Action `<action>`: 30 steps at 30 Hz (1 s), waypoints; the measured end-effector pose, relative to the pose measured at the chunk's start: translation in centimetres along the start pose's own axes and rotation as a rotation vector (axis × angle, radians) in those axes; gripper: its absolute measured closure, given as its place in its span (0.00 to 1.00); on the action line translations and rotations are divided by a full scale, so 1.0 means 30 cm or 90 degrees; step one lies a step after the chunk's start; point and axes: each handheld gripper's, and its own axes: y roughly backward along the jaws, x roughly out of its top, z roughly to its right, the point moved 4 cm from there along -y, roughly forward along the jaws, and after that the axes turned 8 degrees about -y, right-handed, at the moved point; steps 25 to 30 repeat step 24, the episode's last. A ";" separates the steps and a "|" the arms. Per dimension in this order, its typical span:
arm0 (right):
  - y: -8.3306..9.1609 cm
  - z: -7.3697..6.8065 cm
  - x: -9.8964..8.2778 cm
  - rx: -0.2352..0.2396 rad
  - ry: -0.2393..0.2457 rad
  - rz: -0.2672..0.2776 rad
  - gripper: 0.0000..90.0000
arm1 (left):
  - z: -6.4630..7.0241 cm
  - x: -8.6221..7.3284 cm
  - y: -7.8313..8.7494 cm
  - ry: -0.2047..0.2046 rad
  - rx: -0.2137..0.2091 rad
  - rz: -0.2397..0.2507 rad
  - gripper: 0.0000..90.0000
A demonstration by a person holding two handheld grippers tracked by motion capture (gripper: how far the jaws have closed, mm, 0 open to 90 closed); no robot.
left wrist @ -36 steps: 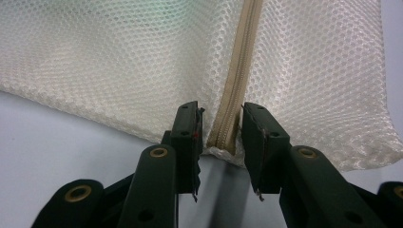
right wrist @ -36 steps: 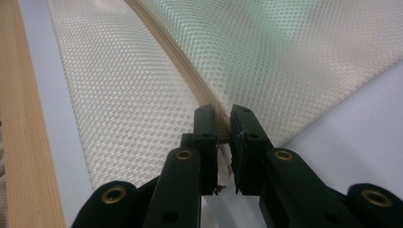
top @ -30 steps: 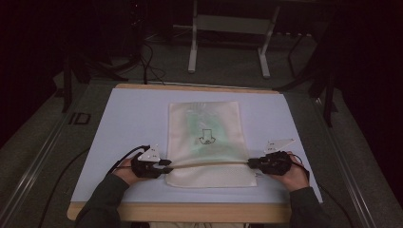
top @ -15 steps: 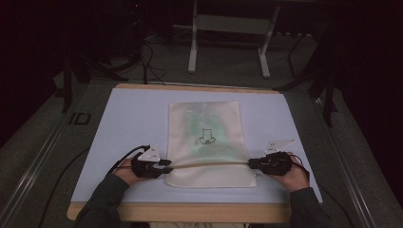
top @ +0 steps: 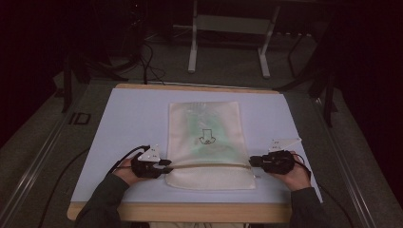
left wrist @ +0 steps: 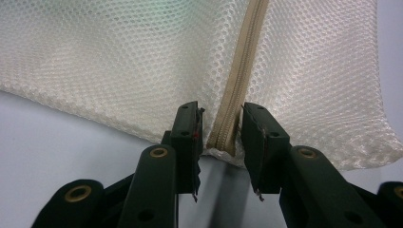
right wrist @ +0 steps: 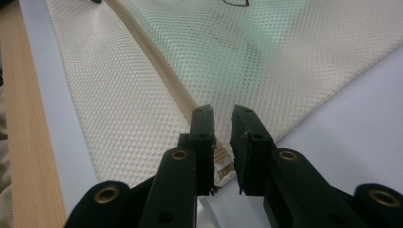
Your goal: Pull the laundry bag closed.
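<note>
**A:** From above, the mesh bag lies mid-table, its zipper running across near the table's front edge. Why a claw at each end?

**B:** To stretch it taut, I'd guess. The left claw and right claw sit at opposite ends of the zipper.

**A:** And the left gripper view?

**B:** Its jaws bracket the zipper end, parted, barely touching — not clamped.

**A:** The right gripper view?

**B:** The jaws stand nearly closed around the zipper tape end; whether they pinch it, I cannot tell.

**A:** Any change from a second ago?

**B:** Hardly; bag and hands sit much as before.
</note>
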 end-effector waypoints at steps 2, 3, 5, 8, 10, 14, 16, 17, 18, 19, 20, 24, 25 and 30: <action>0.000 0.001 0.000 -0.002 -0.002 0.000 0.88 | 0.000 0.000 0.000 0.001 0.000 0.000 0.74; 0.000 0.001 0.000 -0.002 -0.002 0.000 0.88 | 0.000 0.000 0.000 0.000 0.000 0.000 0.74; 0.001 0.002 0.002 -0.003 -0.002 0.003 0.88 | 0.000 0.000 0.000 0.001 0.000 0.000 0.74; 0.005 0.003 0.004 -0.006 -0.003 0.006 0.88 | 0.000 0.000 0.000 0.001 0.000 0.000 0.74; 0.009 0.004 0.005 -0.010 -0.005 0.009 0.88 | 0.001 0.000 0.000 0.001 0.002 0.000 0.74; 0.016 0.009 0.009 -0.018 -0.007 0.017 0.88 | 0.001 0.000 0.000 0.001 0.003 0.000 0.74; 0.019 0.012 0.010 -0.025 -0.010 0.019 0.88 | 0.002 0.000 0.000 0.001 0.004 0.000 0.74; 0.020 0.013 0.010 -0.027 -0.010 0.020 0.88 | 0.002 0.000 0.000 0.001 0.004 0.000 0.74; 0.021 0.015 0.011 -0.030 -0.011 0.022 0.88 | 0.002 0.000 0.000 0.001 0.004 0.000 0.74; 0.022 0.017 0.011 -0.033 -0.013 0.025 0.88 | 0.002 0.000 0.000 0.001 0.004 0.000 0.74; 0.022 0.018 0.011 -0.035 -0.015 0.027 0.88 | 0.002 0.000 0.000 0.001 0.004 0.001 0.74; 0.025 0.026 0.010 -0.044 -0.023 0.030 0.88 | 0.002 0.000 0.000 0.002 0.004 0.001 0.74; 0.025 0.026 0.010 -0.044 -0.023 0.030 0.88 | 0.002 0.000 0.000 0.002 0.004 0.001 0.74; 0.025 0.026 0.010 -0.044 -0.023 0.030 0.88 | 0.002 0.000 0.000 0.002 0.004 0.001 0.74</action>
